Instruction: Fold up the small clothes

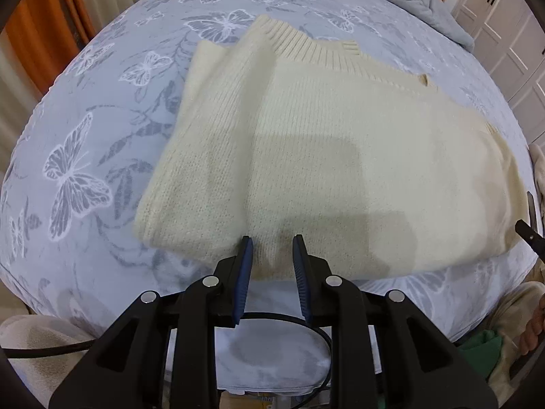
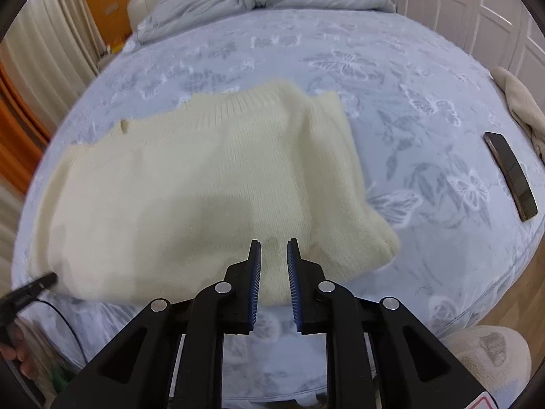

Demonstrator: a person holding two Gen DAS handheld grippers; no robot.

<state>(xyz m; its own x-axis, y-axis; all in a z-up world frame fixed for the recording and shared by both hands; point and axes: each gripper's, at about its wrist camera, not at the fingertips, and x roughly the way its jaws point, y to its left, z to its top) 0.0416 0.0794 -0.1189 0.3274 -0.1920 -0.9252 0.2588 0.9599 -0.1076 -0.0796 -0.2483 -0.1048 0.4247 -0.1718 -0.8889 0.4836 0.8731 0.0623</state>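
Lying on 1 butterfly-print bed [image 1: 85, 238], 1 cream sweater [image 1: 323, 156], 1 phone [image 2: 510, 175], left gripper [image 1: 272, 242] and right gripper [image 2: 274, 243] both narrowly parted, empty

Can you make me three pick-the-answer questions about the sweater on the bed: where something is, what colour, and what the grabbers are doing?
1. Where is the phone?
A. on the sweater
B. on the bedsheet, beside the sweater
C. on the floor

2. What colour is the sweater?
A. cream
B. red
C. black

3. What are the left gripper and right gripper doing?
A. pinching the sweater
B. holding the phone
C. open, holding nothing

Answers: 1 B, it lies on the butterfly bedsheet, apart from the knit. 2 A, the knit is pale cream. 3 C, a gap shows between each pair of pads.
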